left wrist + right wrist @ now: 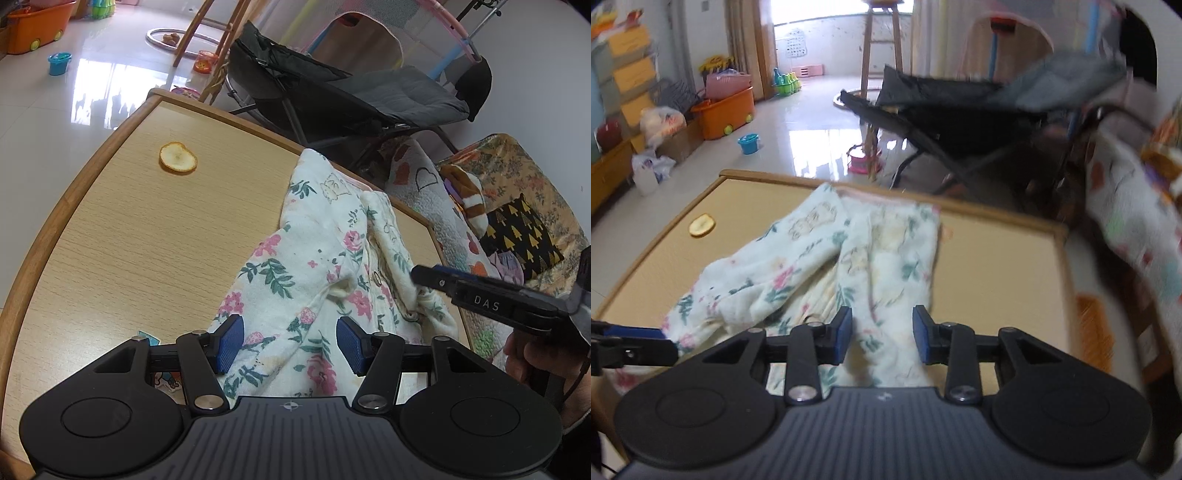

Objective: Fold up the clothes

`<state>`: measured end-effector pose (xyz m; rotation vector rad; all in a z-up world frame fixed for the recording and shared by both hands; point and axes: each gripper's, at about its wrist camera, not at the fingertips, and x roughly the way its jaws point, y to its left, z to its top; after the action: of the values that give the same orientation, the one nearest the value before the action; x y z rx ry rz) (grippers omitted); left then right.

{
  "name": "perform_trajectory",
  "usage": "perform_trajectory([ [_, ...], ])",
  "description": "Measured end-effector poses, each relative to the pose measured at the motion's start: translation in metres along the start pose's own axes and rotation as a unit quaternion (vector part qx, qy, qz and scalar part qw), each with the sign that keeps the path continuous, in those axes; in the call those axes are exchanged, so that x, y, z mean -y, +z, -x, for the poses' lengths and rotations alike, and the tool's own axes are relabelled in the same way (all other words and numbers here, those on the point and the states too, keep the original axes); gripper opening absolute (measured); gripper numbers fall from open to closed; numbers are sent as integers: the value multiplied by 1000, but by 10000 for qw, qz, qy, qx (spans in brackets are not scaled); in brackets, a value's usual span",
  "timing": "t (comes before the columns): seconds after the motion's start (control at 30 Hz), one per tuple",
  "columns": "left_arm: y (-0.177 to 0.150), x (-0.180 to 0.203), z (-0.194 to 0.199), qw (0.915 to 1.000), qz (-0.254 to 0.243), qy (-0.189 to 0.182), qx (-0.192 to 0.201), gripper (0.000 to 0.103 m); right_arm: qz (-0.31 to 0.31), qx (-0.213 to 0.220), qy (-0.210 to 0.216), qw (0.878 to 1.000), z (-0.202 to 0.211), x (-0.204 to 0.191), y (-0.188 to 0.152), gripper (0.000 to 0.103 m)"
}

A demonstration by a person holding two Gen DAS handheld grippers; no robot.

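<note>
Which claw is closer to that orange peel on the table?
Left. The left claw sits on the garment's peel-side edge; the right claw works the cloth's far side from the orange peel.

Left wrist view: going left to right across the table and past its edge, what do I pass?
Orange peel → floral garment → right gripper reaching in over the cloth → black cushion with gold trees beyond the table edge.
</note>
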<state>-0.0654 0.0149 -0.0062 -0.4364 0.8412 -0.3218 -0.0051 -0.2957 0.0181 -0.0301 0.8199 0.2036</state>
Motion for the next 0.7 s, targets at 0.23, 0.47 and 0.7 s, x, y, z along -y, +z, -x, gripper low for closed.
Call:
perform_trajectory([
  [0.23,0,1,0,10000,-68,18,7,58,227,1,205,9995,2,-19,-3,35],
  [0.47,0,2,-1,10000,-61,23,2,58,455,-50,254,9986,3,-33,-3,35],
  [0.7,3,3,-1,10000,-59,21,-5,58,737,-366,108,9966,-7,-46,-5,35],
])
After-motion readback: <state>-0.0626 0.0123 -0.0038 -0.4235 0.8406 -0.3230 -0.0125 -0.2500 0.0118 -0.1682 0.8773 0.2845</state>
